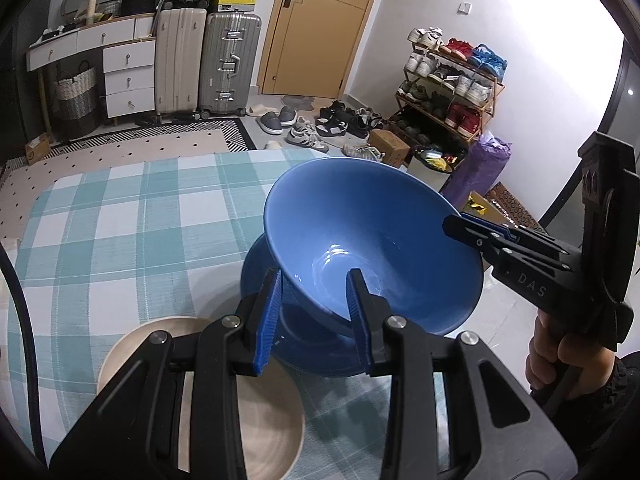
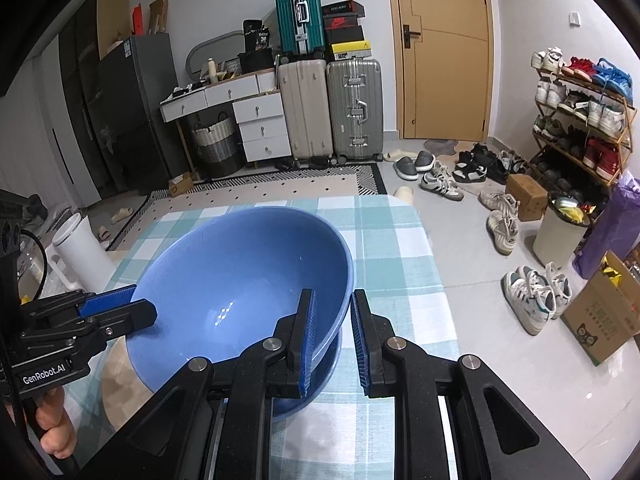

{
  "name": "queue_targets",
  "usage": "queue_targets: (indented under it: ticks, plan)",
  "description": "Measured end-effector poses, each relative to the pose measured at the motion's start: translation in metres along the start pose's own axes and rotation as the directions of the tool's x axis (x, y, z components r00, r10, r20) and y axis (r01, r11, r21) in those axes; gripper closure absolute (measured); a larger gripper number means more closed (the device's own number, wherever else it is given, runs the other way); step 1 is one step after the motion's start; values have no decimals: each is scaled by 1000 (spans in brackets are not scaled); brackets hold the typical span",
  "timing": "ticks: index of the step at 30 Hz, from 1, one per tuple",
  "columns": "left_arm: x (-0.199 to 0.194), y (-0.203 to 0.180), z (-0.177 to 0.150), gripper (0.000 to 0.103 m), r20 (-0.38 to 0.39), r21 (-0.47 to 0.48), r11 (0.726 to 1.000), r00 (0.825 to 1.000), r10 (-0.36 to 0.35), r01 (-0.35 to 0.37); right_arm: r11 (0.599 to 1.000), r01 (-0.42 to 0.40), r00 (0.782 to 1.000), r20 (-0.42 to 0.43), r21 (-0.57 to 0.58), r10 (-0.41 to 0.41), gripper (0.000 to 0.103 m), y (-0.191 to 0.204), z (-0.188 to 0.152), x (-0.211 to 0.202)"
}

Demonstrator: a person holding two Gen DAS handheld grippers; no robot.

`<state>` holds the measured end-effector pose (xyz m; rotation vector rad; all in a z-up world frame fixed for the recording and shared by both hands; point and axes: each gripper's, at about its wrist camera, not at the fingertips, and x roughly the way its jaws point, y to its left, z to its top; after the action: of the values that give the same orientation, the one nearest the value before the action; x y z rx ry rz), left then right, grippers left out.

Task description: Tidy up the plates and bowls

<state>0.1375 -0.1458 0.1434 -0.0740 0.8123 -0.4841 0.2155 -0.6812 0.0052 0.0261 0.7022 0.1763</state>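
**Operator:** Status of both grippers?

**Inspector:** The left gripper (image 1: 314, 320) is closed on the near rim of the blue bowl (image 1: 372, 248), one pad outside the wall, one inside. The right gripper (image 2: 332, 336) pinches the opposite rim the same way, jaws nearly together with only the bowl wall between them. Both grips sit on the rim alone.

**Operator:** Location of the bowl?

**Inspector:** The bowl hangs tilted above a blue plate (image 1: 320, 352), which lies near the right edge of the checked tablecloth (image 1: 120, 220). A beige plate (image 1: 264, 424) lies just beside the blue plate, toward the near edge. Whether the bowl's foot touches the blue plate cannot be determined.

**Operator:** Failure modes from this state?

**Inspector:** Three are likely. First, the glazed wall is smooth and the pads cover a small area; uneven motion between the two hands would probably twist the rim out of one grip. Second, the tilt means the foot would meet the plate edge-first, risking a chip or a skidding plate. Third, the stack stands close to the table's right edge; a sideways push could carry it over.
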Motion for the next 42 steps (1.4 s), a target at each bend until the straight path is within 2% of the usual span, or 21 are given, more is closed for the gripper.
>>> queue_targets:
  ticks: [22,35,42]
  plan:
    - [48,18,-17,73,-42,26,998,998,53,-52,1000,-26,998,-50,10,26,85,-4,-20,33]
    - [75,17,-30,73,-61,74,990,991,123,-118,1000,-9,998,-57,-30,7,85,-2,-30,45]
    - [82,10,-35,73,-44,130,974,980,195,-188,997,21,998,-55,-79,-25,85,5,-42,56]
